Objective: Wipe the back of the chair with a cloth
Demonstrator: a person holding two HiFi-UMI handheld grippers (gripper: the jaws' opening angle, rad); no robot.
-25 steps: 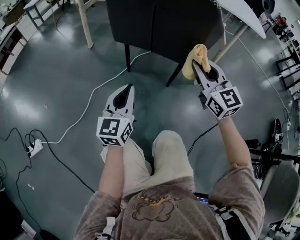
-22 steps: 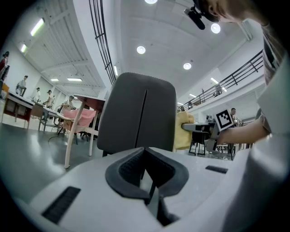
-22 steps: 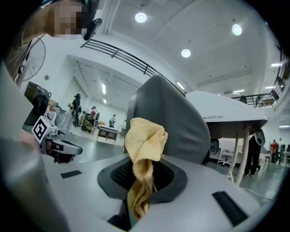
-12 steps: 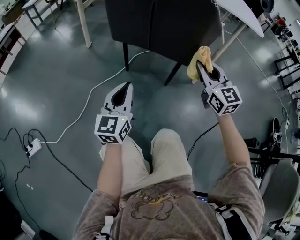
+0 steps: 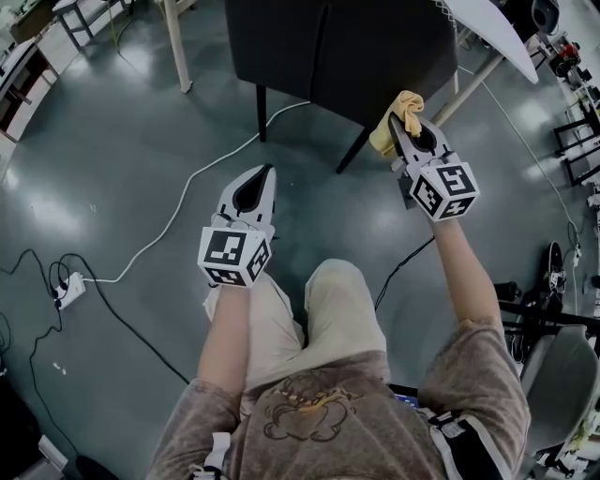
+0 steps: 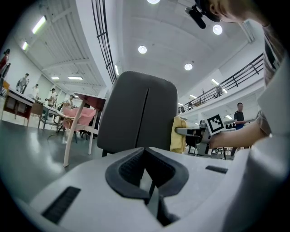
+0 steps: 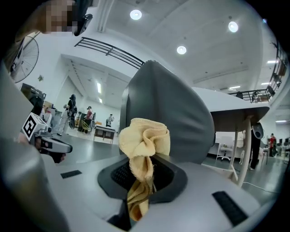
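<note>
Glossy grey floor (image 5: 112,159) of a big hall, a white cable (image 5: 178,211) trailing over it; dark chair (image 5: 356,47) beside a white table (image 5: 487,23); yellow cloth (image 7: 145,138), bunched in ruffles, lies lengthwise along the right gripper (image 5: 412,141), whose jaws are clamped on it, its ruffled end pointing at the chair back's edge; left gripper (image 5: 253,183) has its jaws together, empty.

We can read no words, numbers or brand names anywhere. The white plastic cube (image 5: 232,256) on the left tongs (image 5: 263,172) and its twin (image 5: 444,190) on the right tongs (image 5: 401,127) bear only black square marker patterns. The grey-brown shirt (image 5: 309,412), bottom centre of the head view, shows a drawing without legible lettering.
</note>
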